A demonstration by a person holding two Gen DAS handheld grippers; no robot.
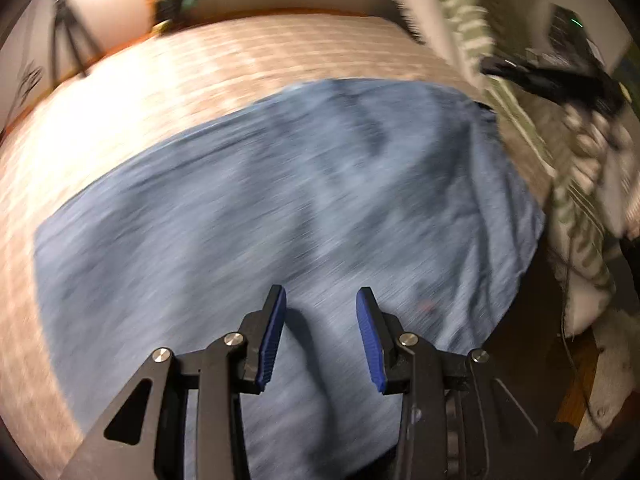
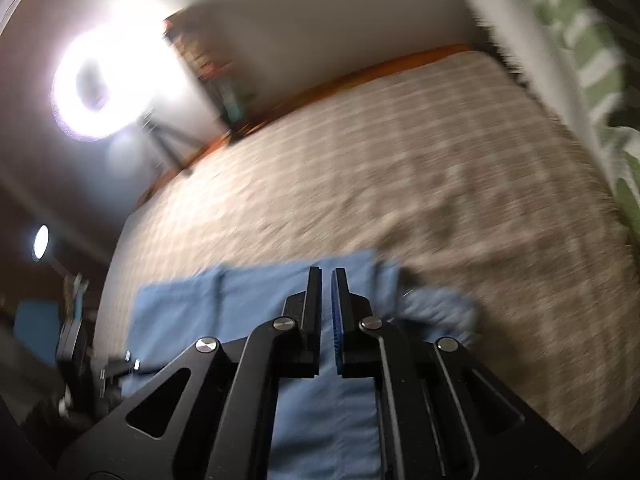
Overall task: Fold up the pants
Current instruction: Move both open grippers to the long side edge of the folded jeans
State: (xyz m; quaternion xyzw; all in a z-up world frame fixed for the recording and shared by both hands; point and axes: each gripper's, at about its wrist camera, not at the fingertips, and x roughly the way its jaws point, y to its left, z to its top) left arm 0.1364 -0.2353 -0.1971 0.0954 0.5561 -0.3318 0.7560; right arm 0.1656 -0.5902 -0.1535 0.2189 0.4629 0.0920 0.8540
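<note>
Light blue pants (image 1: 280, 200) lie spread flat on a bed with a beige checked cover (image 1: 200, 72). My left gripper (image 1: 320, 290) hangs open just above the near part of the cloth, its blue pads apart with nothing pinched between them. In the right wrist view the pants (image 2: 248, 304) show a straight far edge and a rumpled bit at the right. My right gripper (image 2: 326, 270) is shut over that cloth, jaws almost touching; no fabric shows between them. Both views are motion-blurred.
The bed cover (image 2: 440, 160) stretches away beyond the pants. A green-and-white patterned cloth (image 1: 468, 20) hangs at the bed's right side, with dark floor (image 1: 532, 340) below it. A bright ring light (image 2: 104, 76) on a tripod stands past the far left corner.
</note>
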